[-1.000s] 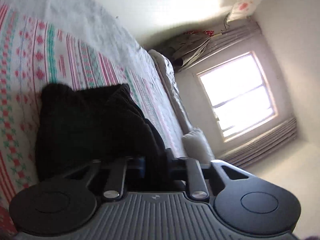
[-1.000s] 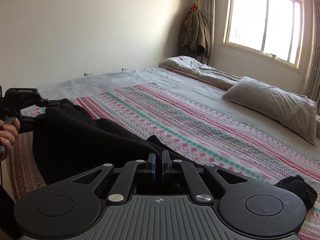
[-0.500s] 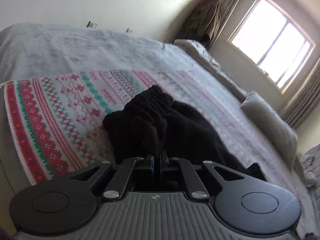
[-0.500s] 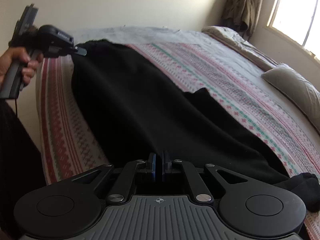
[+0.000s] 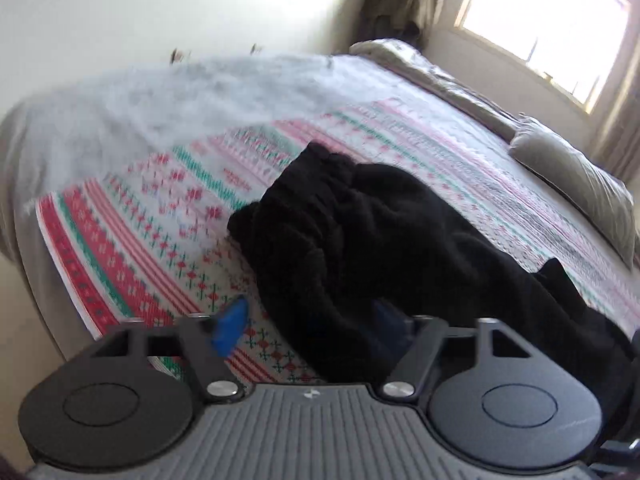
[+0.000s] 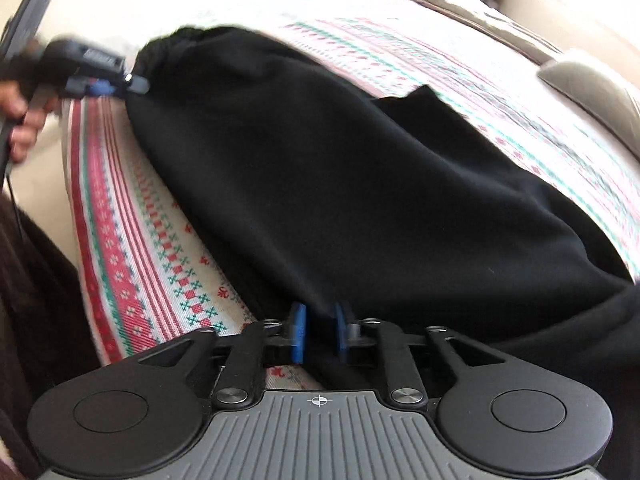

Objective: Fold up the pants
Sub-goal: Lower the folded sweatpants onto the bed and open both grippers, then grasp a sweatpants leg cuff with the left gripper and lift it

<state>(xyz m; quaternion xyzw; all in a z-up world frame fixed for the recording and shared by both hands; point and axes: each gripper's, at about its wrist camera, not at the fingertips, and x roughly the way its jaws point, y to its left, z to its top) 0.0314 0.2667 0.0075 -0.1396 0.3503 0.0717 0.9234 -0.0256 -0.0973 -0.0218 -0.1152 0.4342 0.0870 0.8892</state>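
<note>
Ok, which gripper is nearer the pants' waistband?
Left. The left gripper sits beside the waistband; the right gripper is far down the pants, at the leg.

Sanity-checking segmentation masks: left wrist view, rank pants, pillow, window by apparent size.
1. pants, by far the largest.
2. pillow and window look about alike; the window is cropped and farther off, so no ranking between them.

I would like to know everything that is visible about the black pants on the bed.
The black pants are of soft, matte, fleece-like cloth, with a gathered elastic waistband. They lie spread lengthwise on the striped red, green and white bedspread, partly smoothed and partly bunched near the waist. The left gripper has its jaws wide open at the waist end, with cloth between them. The right gripper has its jaws slightly apart around a fold of the near edge. No pockets or labels show.
</note>
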